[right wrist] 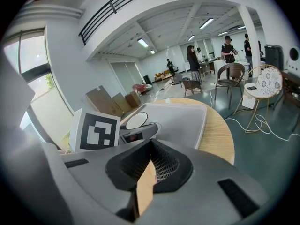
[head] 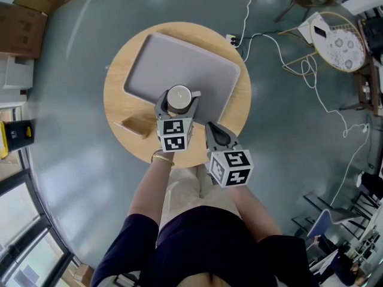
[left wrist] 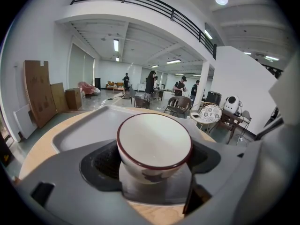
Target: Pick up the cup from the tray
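Jaws of left gripper [head: 178, 100] clamped around cup [left wrist: 153, 144]; right gripper [right wrist: 149, 171] jaws together

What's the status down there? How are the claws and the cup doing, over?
Left claw closed on the cup, at the tray's near edge. Right claw shut, empty. Wooden block beside the tray, apart from the cup.

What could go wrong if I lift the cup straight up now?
1. Slip: the left gripper's jaws press the cup's rounded sides, which narrow toward the base, so it could slide down or tip.
2. Knock: the right gripper, shut and empty, sits close beside the left one; a sideways swing might bump it.
3. Catch: the cup stands near the tray's near rim; a low drag toward you could snag there.
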`<state>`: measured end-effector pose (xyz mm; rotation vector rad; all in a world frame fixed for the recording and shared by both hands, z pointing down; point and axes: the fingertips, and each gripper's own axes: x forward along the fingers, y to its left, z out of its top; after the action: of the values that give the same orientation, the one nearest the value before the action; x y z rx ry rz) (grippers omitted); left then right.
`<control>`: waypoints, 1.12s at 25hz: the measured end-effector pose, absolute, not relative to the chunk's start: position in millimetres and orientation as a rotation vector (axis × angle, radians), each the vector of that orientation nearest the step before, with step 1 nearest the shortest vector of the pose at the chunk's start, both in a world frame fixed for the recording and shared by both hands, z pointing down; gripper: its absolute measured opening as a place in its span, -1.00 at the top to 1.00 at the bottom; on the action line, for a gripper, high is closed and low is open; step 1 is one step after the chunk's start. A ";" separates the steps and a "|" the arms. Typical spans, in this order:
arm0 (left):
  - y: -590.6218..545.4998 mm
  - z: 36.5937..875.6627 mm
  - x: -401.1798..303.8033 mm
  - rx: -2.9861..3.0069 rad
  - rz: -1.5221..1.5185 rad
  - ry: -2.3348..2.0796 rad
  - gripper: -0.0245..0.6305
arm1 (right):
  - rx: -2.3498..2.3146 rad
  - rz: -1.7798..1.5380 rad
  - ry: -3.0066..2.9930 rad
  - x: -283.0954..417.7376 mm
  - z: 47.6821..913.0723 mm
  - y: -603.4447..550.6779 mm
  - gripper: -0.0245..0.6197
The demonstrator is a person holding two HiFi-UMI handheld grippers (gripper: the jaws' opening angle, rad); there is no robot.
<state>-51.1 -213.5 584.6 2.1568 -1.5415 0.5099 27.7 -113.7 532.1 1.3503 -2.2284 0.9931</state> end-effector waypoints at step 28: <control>-149.6 485.4 -70.9 2.126 0.348 -1.642 -0.32 | 1.395 0.891 -2.328 31.6 492.2 -120.0 0.90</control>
<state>-70.9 -149.6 485.4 2.1258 -1.6416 0.3478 31.6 -120.0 492.2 1.3950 -2.3280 0.8906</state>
